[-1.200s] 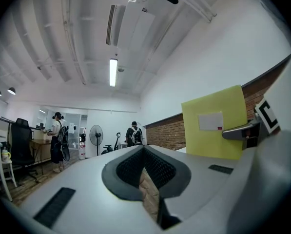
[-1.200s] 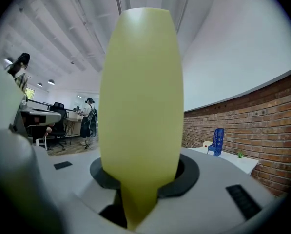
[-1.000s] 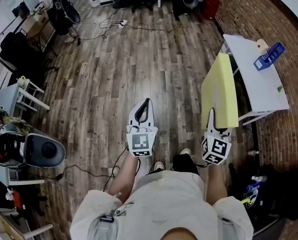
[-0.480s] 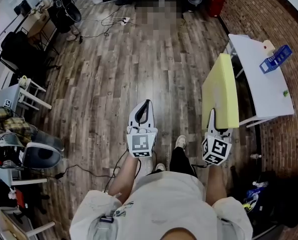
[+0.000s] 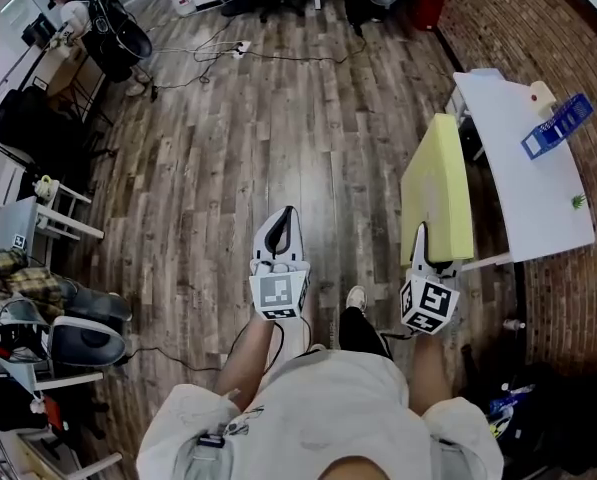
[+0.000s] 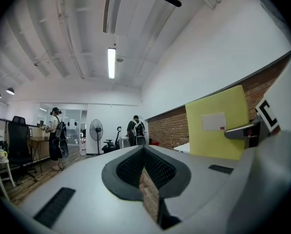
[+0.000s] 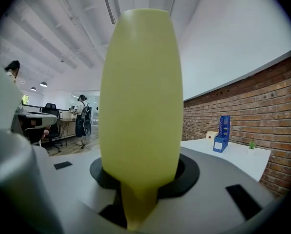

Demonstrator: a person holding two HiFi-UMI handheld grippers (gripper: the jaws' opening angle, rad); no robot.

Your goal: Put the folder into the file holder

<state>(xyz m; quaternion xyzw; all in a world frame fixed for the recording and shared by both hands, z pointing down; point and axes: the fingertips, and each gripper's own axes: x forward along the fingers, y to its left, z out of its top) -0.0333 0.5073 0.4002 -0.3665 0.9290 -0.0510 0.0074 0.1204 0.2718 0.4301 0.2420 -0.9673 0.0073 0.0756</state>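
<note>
Yellow-green folder held on edge, file holder well ahead

We see the folder (image 5: 438, 193) standing on edge in the right gripper (image 5: 425, 243), whose fingers are clamped on its near lower edge. In the right gripper view the sheet rises straight out of the jaws and fills the middle of the picture. We judge that it is held this way because a folder carried on edge can be slid straight down into an upright slot without being turned again.

The left gripper (image 5: 283, 230) points forward beside it, well apart from the folder. Its fingers are pressed together on nothing, so for now it is only carried along.

The blue file holder (image 5: 558, 125) stands at the far end of the white table (image 5: 523, 188) by the brick wall, well apart from the folder. We see nothing sticking out of it, though its inside is too small to make out. A small green plant (image 5: 578, 201) and a beige thing (image 5: 543, 95) share the tabletop with it.

The folder is not yet in the holder, and we judge that the approach to the table comes first
</note>
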